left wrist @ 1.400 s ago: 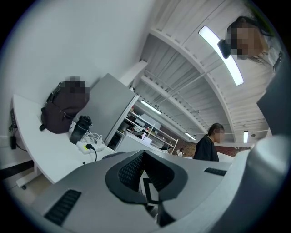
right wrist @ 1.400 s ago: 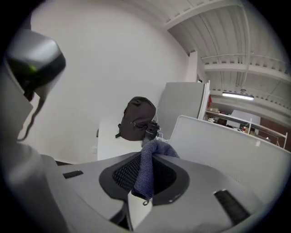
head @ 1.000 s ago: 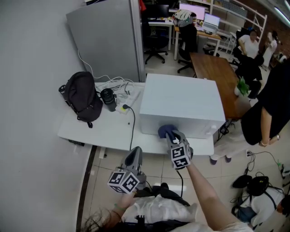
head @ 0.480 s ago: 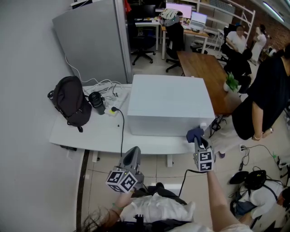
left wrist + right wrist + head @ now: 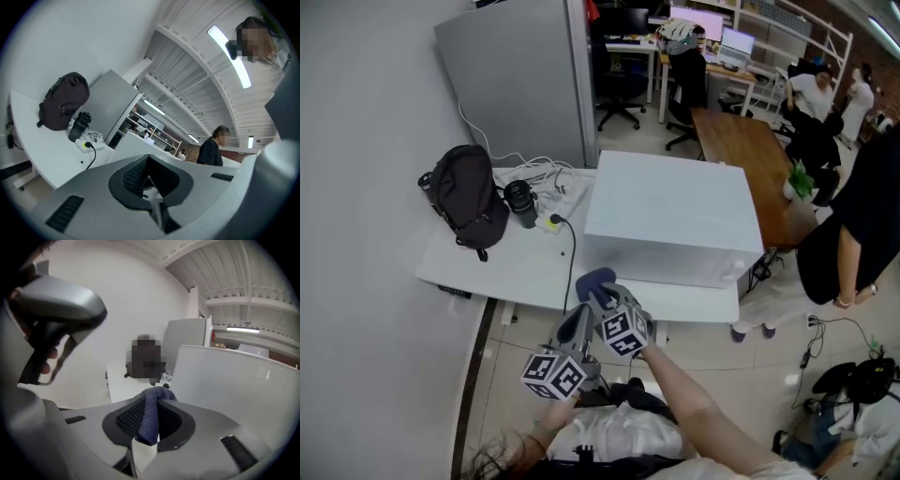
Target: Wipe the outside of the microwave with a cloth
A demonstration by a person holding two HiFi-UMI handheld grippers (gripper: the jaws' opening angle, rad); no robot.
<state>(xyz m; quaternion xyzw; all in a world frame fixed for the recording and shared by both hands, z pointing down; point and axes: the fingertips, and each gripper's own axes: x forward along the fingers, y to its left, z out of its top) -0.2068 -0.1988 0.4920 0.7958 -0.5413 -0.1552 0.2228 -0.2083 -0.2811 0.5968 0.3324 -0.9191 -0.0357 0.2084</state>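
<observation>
Centrally, the dark blue cloth [image 5: 594, 278] is pinched between the jaws of the right gripper [image 5: 600, 291], a fold bulging out beyond the tips so that fabric, not plastic, meets any surface first. It sits low at the front-left corner of the white microwave [image 5: 670, 216], just beside the casing. Whether it actually presses on the panel cannot be told from either view. In the right gripper view the microwave's pale wall fills the right side, which suggests the cloth is lined up to run along that face.

The left gripper [image 5: 577, 328] hangs below and beside the right one, near the person's body and off the table. Its jaws are closed together with nothing between them. It appears to be held back out of the wiping path, since the microwave probably needs no steadying.

The microwave stands on the right part of a white table [image 5: 478, 267]. On the left part lie a black backpack [image 5: 469, 199], a black bottle [image 5: 523, 204] and a power strip [image 5: 549, 223] with a black cable [image 5: 573, 258] trailing toward the near edge, close enough to the left face to snag a low stroke. A grey cabinet [image 5: 525, 84] stands behind.
</observation>
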